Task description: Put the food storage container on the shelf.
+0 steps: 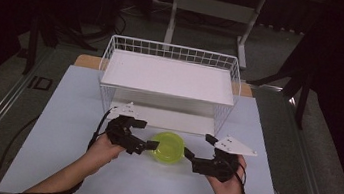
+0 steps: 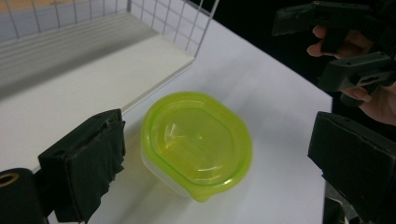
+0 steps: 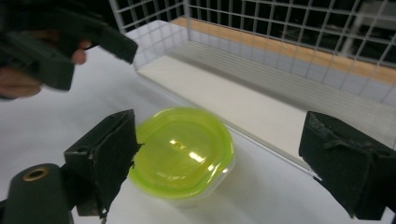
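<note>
A small clear container with a lime-green lid (image 1: 168,147) sits on the white table, just in front of a white wire basket rack (image 1: 173,52). My left gripper (image 1: 145,135) is open at the container's left side, and my right gripper (image 1: 199,147) is open at its right side. In the left gripper view the container (image 2: 196,142) lies between and ahead of the open jaws of my left gripper (image 2: 219,163), untouched. In the right gripper view the container (image 3: 182,151) lies likewise between the spread jaws of my right gripper (image 3: 226,161).
The rack has a white upper shelf (image 1: 170,76) and a low white board (image 1: 172,117) under it, open toward me. The white table top (image 1: 72,109) has free room left and right. A desk frame (image 1: 211,11) stands behind on the dark floor.
</note>
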`<state>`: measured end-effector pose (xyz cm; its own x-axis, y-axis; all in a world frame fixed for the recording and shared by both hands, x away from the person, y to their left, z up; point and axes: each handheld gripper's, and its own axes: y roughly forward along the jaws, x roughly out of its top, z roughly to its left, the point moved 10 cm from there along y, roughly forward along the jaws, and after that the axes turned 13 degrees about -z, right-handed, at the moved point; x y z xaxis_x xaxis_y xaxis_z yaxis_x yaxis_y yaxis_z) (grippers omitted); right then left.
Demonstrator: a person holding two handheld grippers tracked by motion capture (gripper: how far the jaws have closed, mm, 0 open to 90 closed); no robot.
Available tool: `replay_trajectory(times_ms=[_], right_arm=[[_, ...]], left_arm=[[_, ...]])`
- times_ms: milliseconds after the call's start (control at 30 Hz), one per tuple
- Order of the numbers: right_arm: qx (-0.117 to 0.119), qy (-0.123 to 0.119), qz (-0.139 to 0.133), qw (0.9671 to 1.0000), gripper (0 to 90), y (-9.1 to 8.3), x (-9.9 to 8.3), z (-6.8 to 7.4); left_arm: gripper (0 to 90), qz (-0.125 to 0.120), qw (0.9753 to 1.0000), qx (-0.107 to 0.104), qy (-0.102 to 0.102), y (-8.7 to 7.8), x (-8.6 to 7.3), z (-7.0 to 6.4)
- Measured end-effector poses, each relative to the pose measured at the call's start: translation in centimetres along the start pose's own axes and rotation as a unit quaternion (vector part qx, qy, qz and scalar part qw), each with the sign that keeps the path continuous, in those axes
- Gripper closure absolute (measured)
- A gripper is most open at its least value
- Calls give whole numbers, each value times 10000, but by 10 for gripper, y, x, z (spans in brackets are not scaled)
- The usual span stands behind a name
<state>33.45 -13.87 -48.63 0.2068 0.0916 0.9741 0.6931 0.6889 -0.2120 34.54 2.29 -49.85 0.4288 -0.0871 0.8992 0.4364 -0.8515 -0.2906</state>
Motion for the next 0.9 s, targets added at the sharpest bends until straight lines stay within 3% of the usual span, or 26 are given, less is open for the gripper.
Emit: replay_trajectory(times_ms=[100,167,233,467,567,767,900], right_arm=[[-22,165,247,9996,134,12,-11,-3],[-23,252,430,9988,189,18,-20,-3],[-104,272,560,9980,193,25,-29,-6],[-174,468,860,9950,272,35,-50,-11],[-163,576,880,9943,287,37,-56,-12],[-115,795,999,9918,381,39,-64,-12],[-89,830,1060,9909,403,40,-67,-10]], left_arm=[[50,50,9999,30,-121,8,-4,3],[72,144,9995,248,-120,13,-10,8],[141,191,9993,269,-183,17,-15,12],[164,485,9965,526,-443,26,-38,26],[220,592,9950,654,-475,28,-47,32],[346,612,9937,550,-755,31,-56,32],[486,577,9940,452,-807,31,-54,29]])
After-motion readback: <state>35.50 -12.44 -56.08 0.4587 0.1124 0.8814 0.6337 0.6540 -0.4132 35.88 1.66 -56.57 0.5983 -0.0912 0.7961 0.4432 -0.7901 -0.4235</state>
